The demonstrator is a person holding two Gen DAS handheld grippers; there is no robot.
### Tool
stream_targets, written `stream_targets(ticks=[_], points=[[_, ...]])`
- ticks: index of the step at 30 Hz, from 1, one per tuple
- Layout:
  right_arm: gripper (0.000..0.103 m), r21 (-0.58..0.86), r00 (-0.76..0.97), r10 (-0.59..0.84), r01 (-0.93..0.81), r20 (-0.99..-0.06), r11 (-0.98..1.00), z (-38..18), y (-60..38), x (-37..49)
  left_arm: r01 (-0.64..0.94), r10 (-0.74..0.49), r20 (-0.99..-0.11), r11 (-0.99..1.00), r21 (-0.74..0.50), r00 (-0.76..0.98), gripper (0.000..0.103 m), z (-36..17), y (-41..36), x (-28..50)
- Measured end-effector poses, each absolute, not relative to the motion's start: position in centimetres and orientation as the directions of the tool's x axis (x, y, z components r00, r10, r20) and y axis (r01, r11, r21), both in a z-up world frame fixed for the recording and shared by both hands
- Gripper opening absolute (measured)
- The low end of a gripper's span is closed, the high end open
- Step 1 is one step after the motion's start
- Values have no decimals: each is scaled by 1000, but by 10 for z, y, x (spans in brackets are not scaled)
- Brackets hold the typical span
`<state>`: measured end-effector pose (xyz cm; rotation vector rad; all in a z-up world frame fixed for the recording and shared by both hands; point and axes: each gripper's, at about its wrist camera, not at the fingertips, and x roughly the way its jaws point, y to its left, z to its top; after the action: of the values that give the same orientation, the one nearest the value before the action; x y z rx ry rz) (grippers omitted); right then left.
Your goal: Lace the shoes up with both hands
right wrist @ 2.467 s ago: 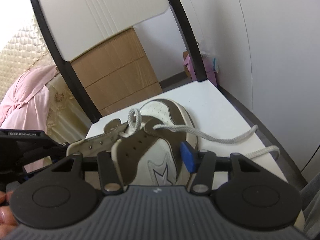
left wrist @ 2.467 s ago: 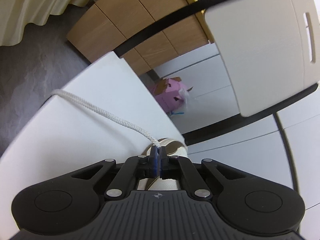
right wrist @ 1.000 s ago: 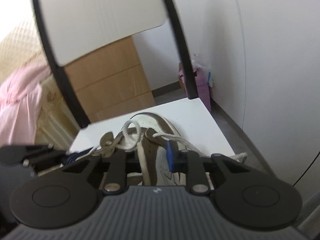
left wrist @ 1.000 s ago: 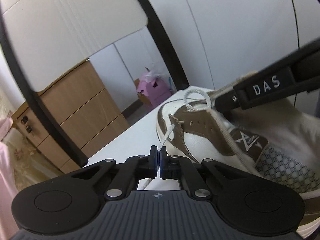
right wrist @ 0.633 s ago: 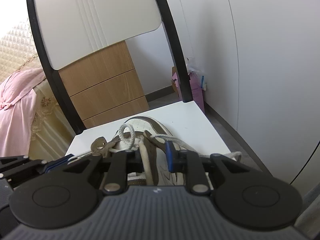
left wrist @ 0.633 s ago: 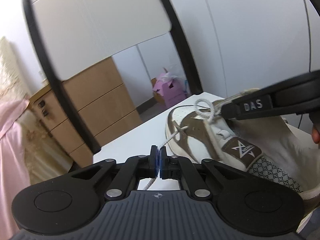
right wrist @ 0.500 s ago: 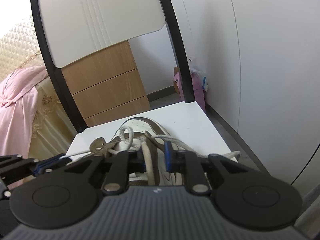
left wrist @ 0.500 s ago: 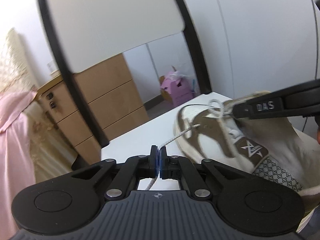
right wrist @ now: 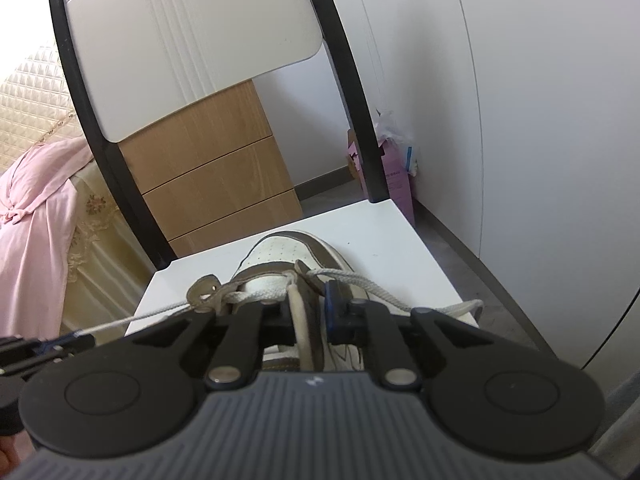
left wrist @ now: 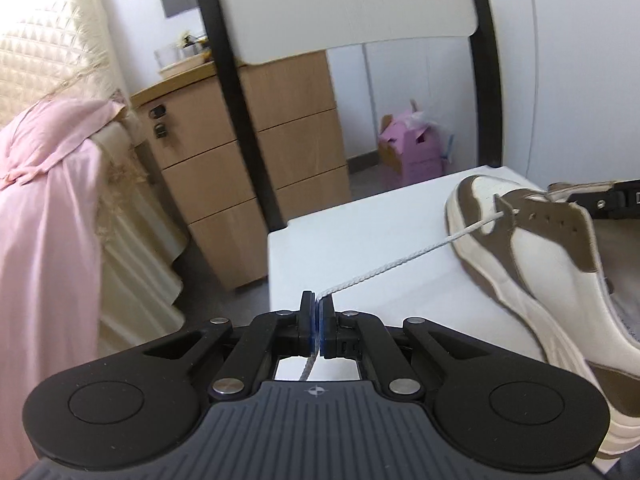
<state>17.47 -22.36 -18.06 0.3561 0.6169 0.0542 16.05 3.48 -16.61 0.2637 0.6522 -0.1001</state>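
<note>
Shoe: a brown-and-white sneaker (left wrist: 532, 264) lies on the white chair seat (left wrist: 360, 240), toe toward the chair back (right wrist: 192, 40); its opening holds only its own tongue, which stands up between the right gripper's fingers.
Lace: a white lace (left wrist: 400, 262) runs taut from a front eyelet to the left gripper; another stretch trails across the seat on the far side.
Left gripper (left wrist: 317, 312): pinched tight on the lace.
Right gripper (right wrist: 308, 308): narrowly parted, clamped on the tongue and eyelet flap.
Around: wooden drawers (right wrist: 216, 184), pink cloth (left wrist: 48, 200) over a bed, and a pink box (left wrist: 412, 148) on the floor; the black chair posts cross in front of them.
</note>
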Motion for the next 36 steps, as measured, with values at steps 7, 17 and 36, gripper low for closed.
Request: stream_targets(ticks=[7, 17, 36], points=[[19, 388, 807, 198, 42, -557, 921, -181, -225, 177, 161, -68, -647, 983, 85, 759, 57, -158, 40, 158], [21, 402, 798, 215, 38, -564, 915, -179, -215, 175, 213, -157, -553, 976, 37, 818, 84, -130, 35, 108], [37, 448, 752, 381, -128, -537, 885, -171, -198, 171, 242, -256, -639, 964, -111, 725, 45, -161, 4, 125]])
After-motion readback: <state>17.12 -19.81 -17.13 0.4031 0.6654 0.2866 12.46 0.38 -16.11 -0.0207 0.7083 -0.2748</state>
